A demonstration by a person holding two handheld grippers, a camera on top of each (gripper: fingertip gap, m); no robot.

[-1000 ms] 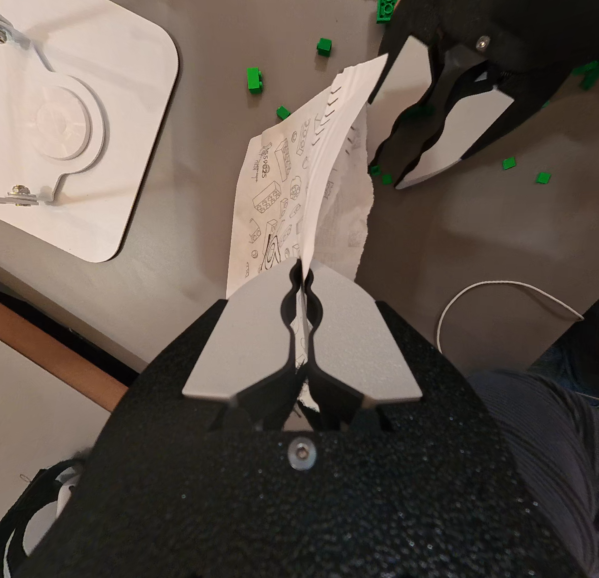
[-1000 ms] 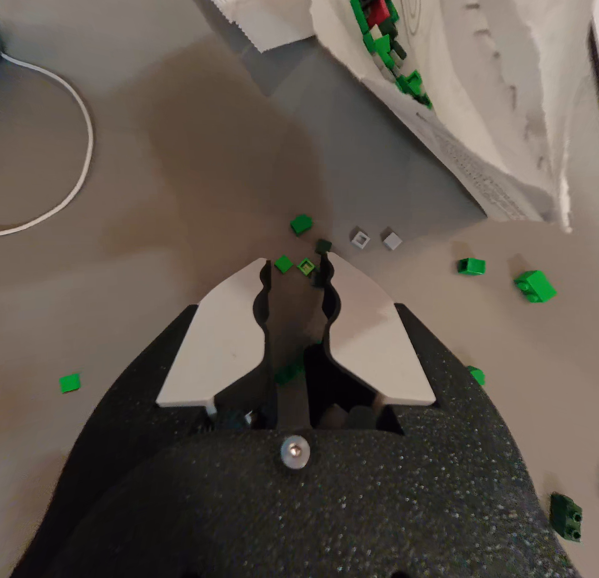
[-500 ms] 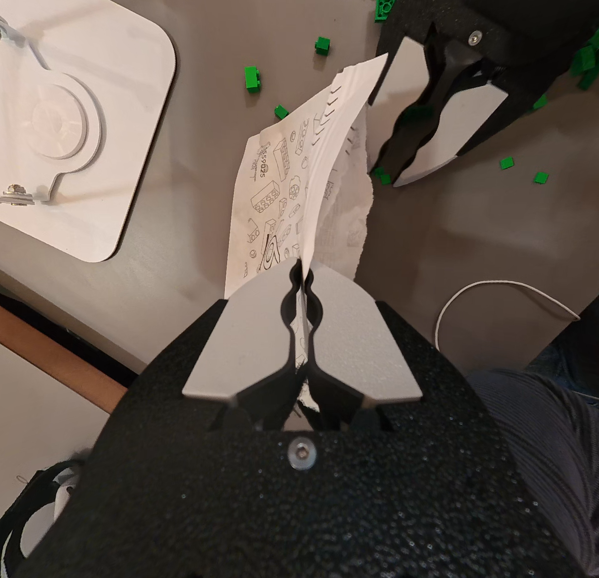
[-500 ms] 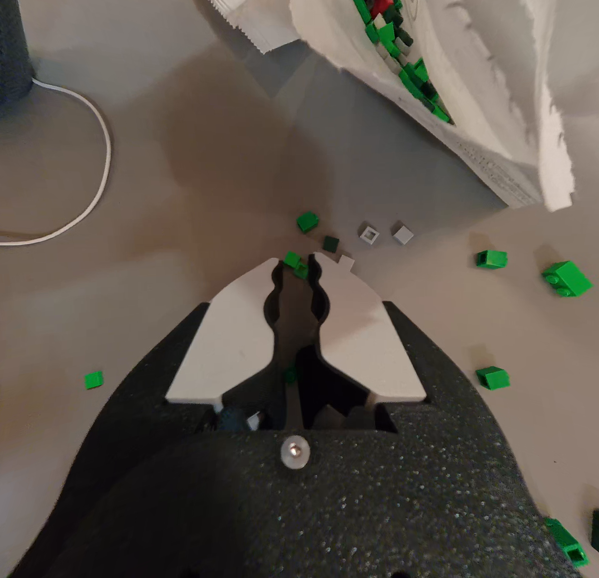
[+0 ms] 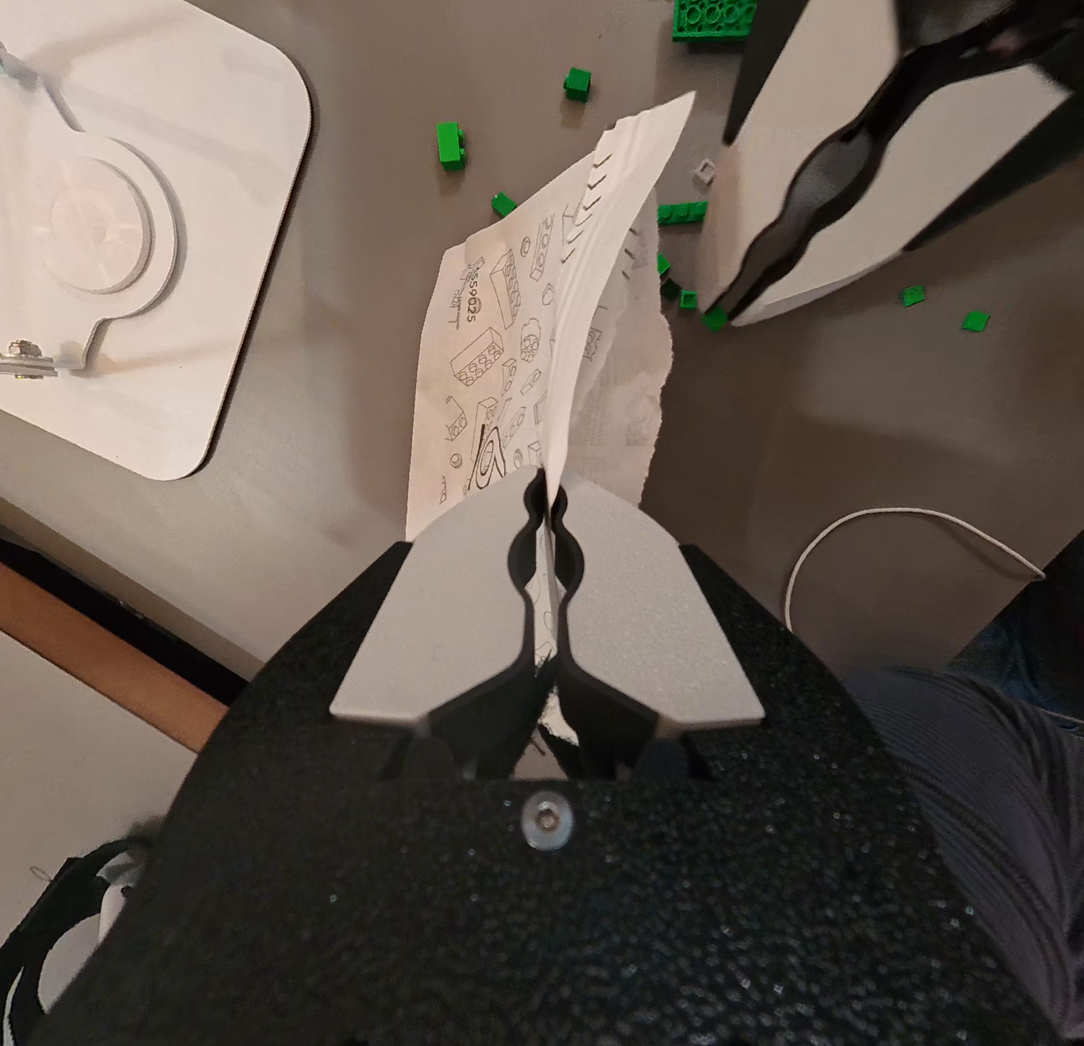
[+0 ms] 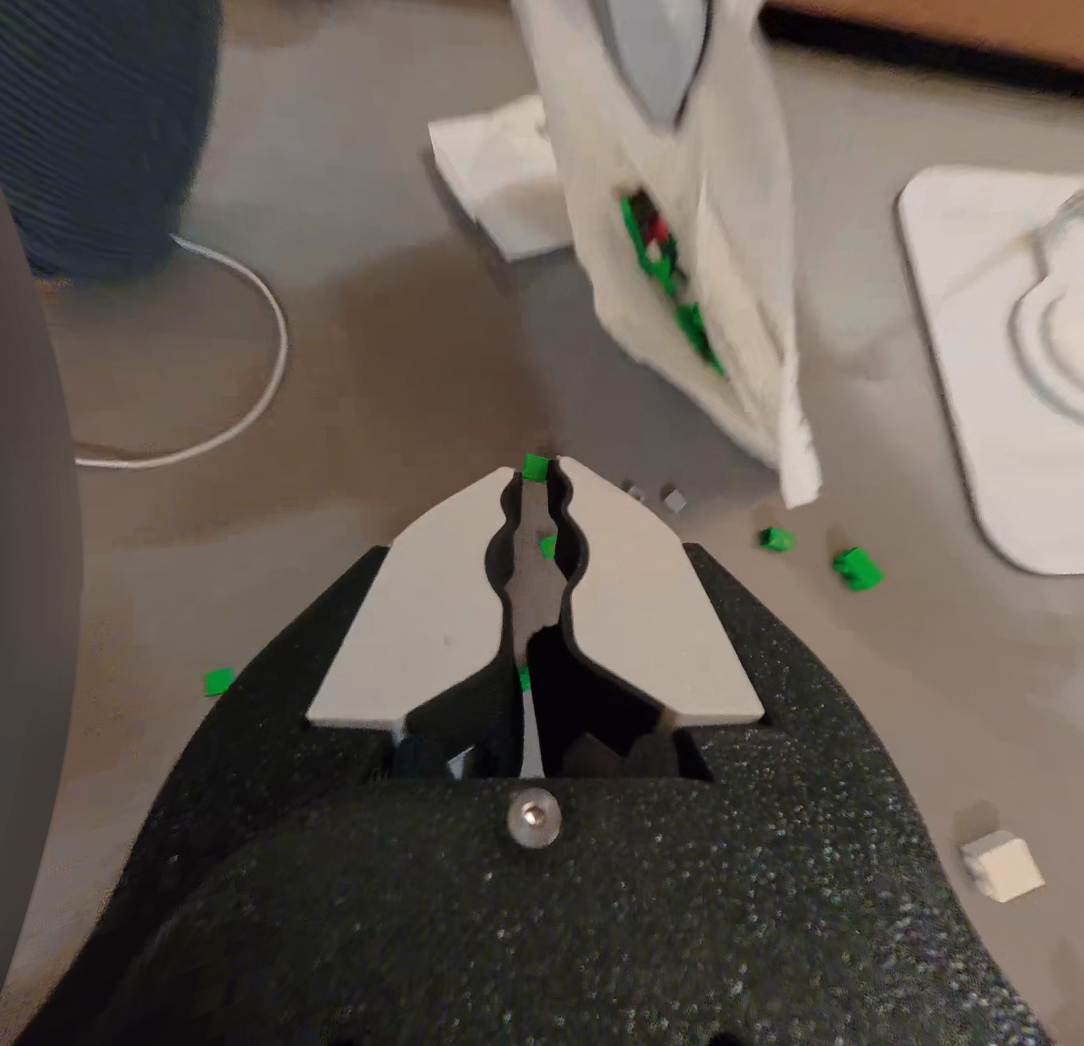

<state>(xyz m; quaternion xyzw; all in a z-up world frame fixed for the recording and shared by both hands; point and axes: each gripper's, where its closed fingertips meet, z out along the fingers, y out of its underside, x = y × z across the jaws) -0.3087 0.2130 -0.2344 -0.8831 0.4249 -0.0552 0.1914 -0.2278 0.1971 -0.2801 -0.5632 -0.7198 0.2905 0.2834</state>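
Note:
My left gripper (image 5: 545, 478) is shut on the edge of a white paper bag (image 5: 498, 337) printed with brick drawings and holds it up off the grey table. In the right wrist view the bag (image 6: 704, 255) hangs open at the side, with several green and red bricks (image 6: 663, 255) inside. My right gripper (image 6: 538, 469) is shut on a small green brick (image 6: 535, 467) pinched at its very tips. It also shows in the left wrist view (image 5: 727, 312), with its tips close to the table, right of the bag.
A white base plate (image 5: 146, 196) lies left of the bag. A white cable (image 5: 880, 519) curves near a dark sleeve (image 6: 105, 108). Loose green bricks (image 6: 856, 569), two small grey pieces (image 6: 674, 498), a white block (image 6: 1003, 868) and a green plate (image 5: 718, 2) lie around. The left gripper's tips are roughly 10 cm from the right gripper's. Measured from the fingertips, the white block (image 6: 1003, 868) is 25 cm or so from the right gripper and 30 cm from the left.
My right gripper's jaws have closed on a small green brick among the loose pieces, and the gripper has tilted and shifted. My left gripper keeps the bag and has not moved.

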